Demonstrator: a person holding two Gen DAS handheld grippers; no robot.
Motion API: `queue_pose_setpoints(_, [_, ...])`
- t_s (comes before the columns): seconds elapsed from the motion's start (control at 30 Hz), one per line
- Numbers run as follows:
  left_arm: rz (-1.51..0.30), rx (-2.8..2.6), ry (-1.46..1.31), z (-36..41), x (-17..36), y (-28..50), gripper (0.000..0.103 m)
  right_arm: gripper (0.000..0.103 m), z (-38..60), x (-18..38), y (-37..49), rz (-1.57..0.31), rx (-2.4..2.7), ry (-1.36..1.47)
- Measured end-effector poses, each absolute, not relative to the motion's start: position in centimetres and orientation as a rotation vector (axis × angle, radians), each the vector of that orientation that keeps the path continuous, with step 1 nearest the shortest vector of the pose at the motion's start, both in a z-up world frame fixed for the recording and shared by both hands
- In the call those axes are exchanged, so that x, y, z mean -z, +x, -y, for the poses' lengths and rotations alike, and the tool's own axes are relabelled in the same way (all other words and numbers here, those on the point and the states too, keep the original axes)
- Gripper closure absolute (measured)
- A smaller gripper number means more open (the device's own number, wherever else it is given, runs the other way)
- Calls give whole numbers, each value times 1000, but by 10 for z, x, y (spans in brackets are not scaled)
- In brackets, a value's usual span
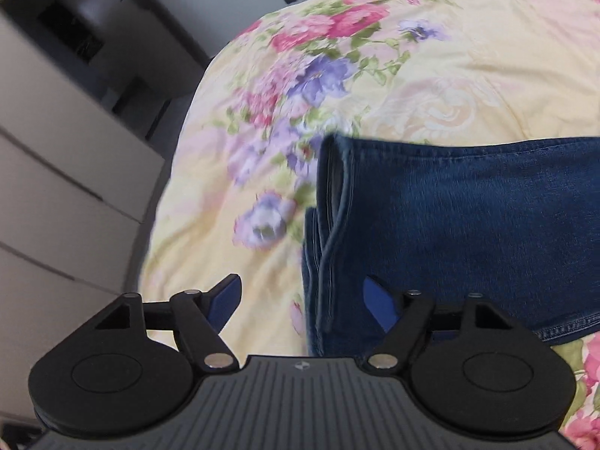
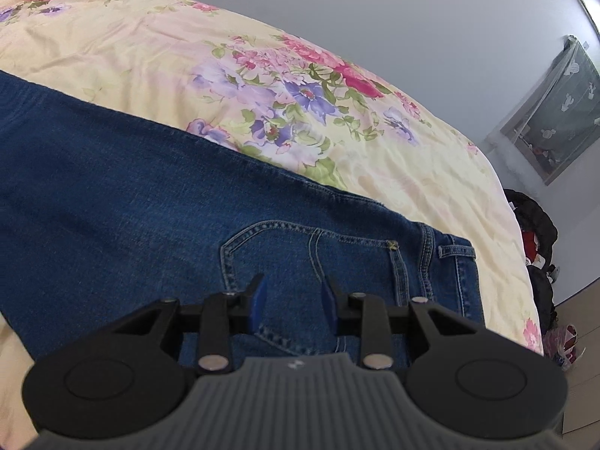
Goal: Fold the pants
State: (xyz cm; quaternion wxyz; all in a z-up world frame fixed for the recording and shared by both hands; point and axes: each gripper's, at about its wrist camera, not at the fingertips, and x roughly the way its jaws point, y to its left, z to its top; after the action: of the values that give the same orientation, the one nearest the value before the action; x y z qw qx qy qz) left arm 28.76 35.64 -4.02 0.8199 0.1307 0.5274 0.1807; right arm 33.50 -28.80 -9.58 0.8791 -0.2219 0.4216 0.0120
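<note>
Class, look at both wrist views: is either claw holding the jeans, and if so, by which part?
Nothing is held. The left claw is open over the folded end of the jeans; the right claw is open above the back pocket.

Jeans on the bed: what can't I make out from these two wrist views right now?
- Left wrist view: the jeans run off the right edge; the hem end is motion-blurred, so its stacked layers can't be counted.
- Right wrist view: the left gripper doesn't appear; the right gripper body covers the near waistband edge.
- Both views: the bedspread under the denim is hidden.
</note>
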Motion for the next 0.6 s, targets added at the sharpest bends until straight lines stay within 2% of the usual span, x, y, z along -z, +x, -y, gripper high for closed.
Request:
queue_pose_setpoints(0.03, [-1110,-393,258,-361,46,277,22,77,287,97,330,-881,-25,-456])
queue_pose_setpoints(0.2, [-1041,-347,261,-372,75,244,22,77,284,105,309,-901,-23,-440])
queue_pose_setpoints(0.43, [-958,-237,249,-379,104,245,22,71,280,119,300,-932,15,-455])
queue_pose_setpoints(0.47, [-957,-215,239,-380,107,248,25,71,280,121,301,-937,24,-454])
queue_pose_setpoints(0.5, [-954,-202,233,-379,110,250,31,71,280,123,302,-941,32,-453])
queue_pose_setpoints(0.57, [-957,-177,224,-375,113,255,70,71,280,128,304,-950,42,-458])
queue_pose_setpoints(0.6, [-960,-176,221,-373,113,256,77,71,279,129,305,-952,46,-465])
